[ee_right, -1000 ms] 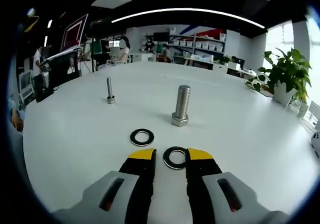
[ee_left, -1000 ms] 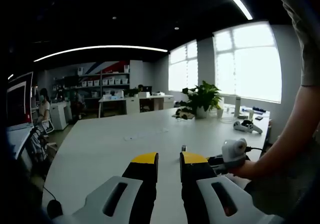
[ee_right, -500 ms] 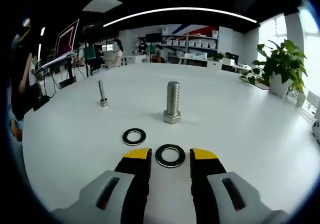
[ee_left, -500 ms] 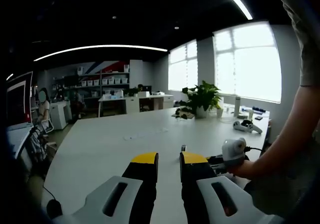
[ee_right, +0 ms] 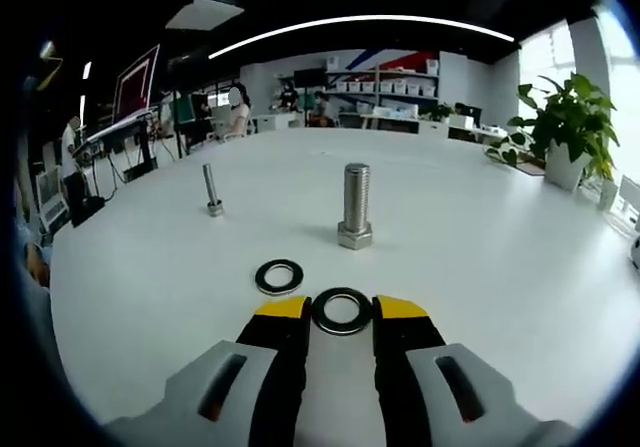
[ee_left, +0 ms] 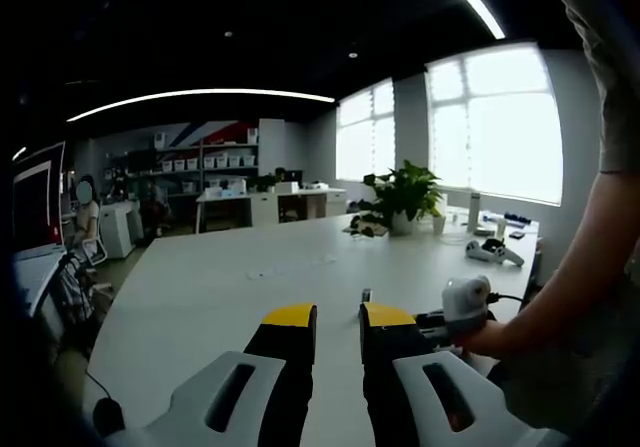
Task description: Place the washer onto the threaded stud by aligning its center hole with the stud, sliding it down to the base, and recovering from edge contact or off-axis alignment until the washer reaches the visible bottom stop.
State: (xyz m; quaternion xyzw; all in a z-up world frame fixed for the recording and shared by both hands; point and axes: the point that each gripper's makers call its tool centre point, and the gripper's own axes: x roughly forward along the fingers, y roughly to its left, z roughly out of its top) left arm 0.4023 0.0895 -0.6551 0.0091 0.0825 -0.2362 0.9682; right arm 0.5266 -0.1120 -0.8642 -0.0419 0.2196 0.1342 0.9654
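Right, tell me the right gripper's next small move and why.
Probably close the right gripper on the washer. The washer lies flat on the table between the open fingers, not yet gripped, with the large stud upright beyond it.

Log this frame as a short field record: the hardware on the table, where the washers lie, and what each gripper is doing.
surface: white table
large bolt: upright on its head, bare of washers
small bolt: upright, left of the large one in the right gripper view
near washer: flat on the table, between the right gripper's yellow tips, jaws open
far washer: flat, beside it, apart
left gripper: jaws slightly apart, holding nothing
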